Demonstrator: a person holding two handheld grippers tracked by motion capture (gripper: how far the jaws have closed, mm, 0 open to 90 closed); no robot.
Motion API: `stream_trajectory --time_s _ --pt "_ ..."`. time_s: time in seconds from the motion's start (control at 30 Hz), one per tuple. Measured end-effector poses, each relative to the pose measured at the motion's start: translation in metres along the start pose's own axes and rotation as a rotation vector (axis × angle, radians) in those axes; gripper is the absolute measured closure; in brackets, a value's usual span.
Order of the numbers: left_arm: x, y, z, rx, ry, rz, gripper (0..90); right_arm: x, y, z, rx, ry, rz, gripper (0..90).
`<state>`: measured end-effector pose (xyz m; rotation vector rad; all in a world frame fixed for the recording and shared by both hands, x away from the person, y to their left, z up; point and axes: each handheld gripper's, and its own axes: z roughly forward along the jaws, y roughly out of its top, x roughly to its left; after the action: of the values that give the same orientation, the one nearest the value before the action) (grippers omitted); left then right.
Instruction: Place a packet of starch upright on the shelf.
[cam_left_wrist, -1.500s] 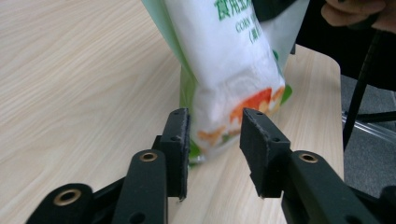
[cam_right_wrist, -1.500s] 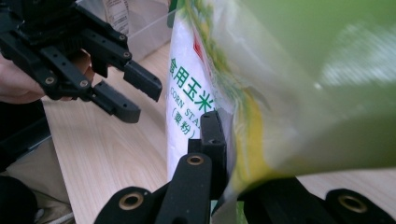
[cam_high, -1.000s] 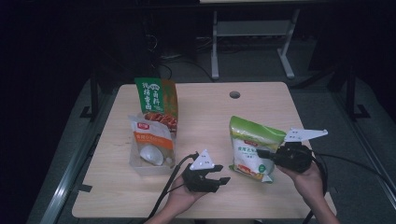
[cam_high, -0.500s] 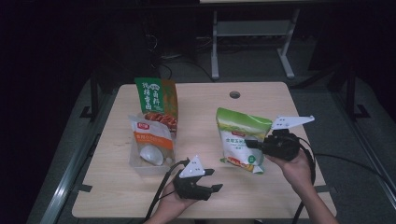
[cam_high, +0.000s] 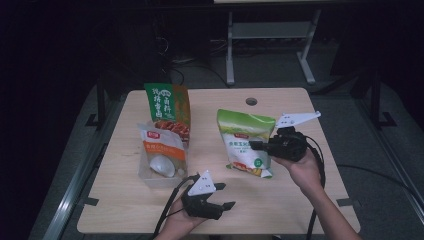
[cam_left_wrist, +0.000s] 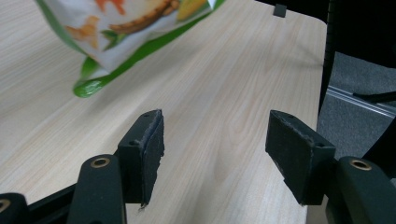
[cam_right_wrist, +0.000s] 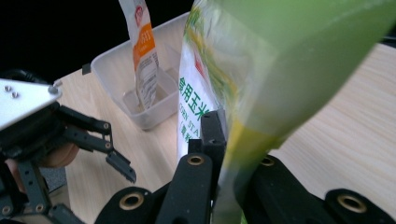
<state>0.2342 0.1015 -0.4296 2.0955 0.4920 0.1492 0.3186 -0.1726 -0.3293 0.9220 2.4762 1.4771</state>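
Left gripper (cam_high: 220, 196): near front edge of the tabletop (cam_high: 320, 210), hand low, jaws spread wide over bare wood, black pads (cam_left_wrist: 148, 145) flat, holding nothing.

Right gripper (cam_high: 260, 145): toward right edge, forearm angled in, jaws clamped on the side of the green corn starch pouch (cam_high: 246, 141). Pouch glossy, soft plastic, green top, white label panel, upright at mid-table, bottom edge at the wood.

Clear plastic tub (cam_high: 150, 175): left, holding an orange-white sachet (cam_high: 161, 145).

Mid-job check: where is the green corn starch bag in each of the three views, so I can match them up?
High view: green bag right of centre, held at its edge by the right gripper.
Left gripper view: its bottom corner at upper left, above the table.
Right gripper view: it rises from the clamped fingers across the centre and right.
Shared landmark: the wooden table.
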Motion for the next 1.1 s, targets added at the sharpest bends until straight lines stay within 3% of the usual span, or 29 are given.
stream_trajectory --time_s 0.5,0.77,0.9,1.1 --pt "0.002 -0.004 -0.001 -0.006 -0.004 0.003 35.0 0.006 0.035 0.024 -0.004 0.041 -0.033 89.6" --pt "0.001 -0.007 -0.002 0.001 -0.002 0.014 34.7 0.012 0.06 0.048 -0.007 0.07 -0.07 89.6" --pt "-0.001 -0.007 -0.002 -0.01 -0.003 0.006 34.6 0.017 0.072 0.061 -0.009 0.091 -0.104 89.6" --pt "-0.003 -0.008 -0.002 -0.009 -0.01 -0.012 34.6 0.024 0.088 0.081 -0.006 0.115 -0.113 89.6"
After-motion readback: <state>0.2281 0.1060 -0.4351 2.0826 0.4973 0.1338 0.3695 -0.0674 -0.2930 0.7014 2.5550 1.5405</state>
